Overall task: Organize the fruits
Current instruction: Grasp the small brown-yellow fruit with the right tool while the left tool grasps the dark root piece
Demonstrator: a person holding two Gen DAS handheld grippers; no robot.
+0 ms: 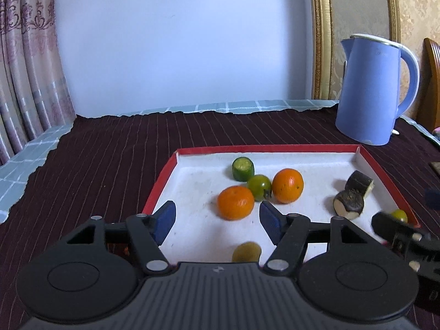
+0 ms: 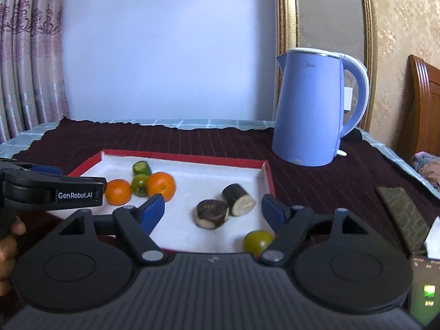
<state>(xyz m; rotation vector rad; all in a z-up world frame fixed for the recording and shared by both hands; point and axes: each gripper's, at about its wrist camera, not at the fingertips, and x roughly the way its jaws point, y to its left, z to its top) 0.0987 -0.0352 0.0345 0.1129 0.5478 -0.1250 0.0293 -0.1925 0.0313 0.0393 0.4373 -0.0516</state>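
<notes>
A blue electric kettle (image 2: 310, 110) stood well beyond both sets of jaws on the dark striped cloth (image 1: 110, 151), apparently parked clear of the work, while a shallow red-rimmed tray (image 1: 159, 184) lay directly ahead of them and held all the produce in sight, its low wall seemingly there to keep round pieces from rolling off. The left gripper (image 1: 217, 220) hung over the tray's near edge with its blue pads apart and nothing between them; the right gripper (image 2: 213, 210) hovered to its side, jaws likewise spread and empty. Just past the left jaws sat the near orange (image 1: 235, 203), touching a green tomato (image 1: 260, 187), which in turn touched the far orange (image 1: 288, 185), with a cut green cucumber piece (image 1: 242, 168) just behind; the cluster looked like a deliberate grouping. Ahead of the right jaws, between its two pads, lay two dark-skinned, pale-fleshed chunks (image 2: 225, 206) side by side, seemingly their own group. A yellow-green tomato (image 2: 258, 242) rested close beneath the right gripper's right finger, and a blurred yellowish fruit (image 1: 246, 251) sat low between the left jaws, near the gripper body; both stood apart from the clusters, and appeared to be the pieces left to sort.
</notes>
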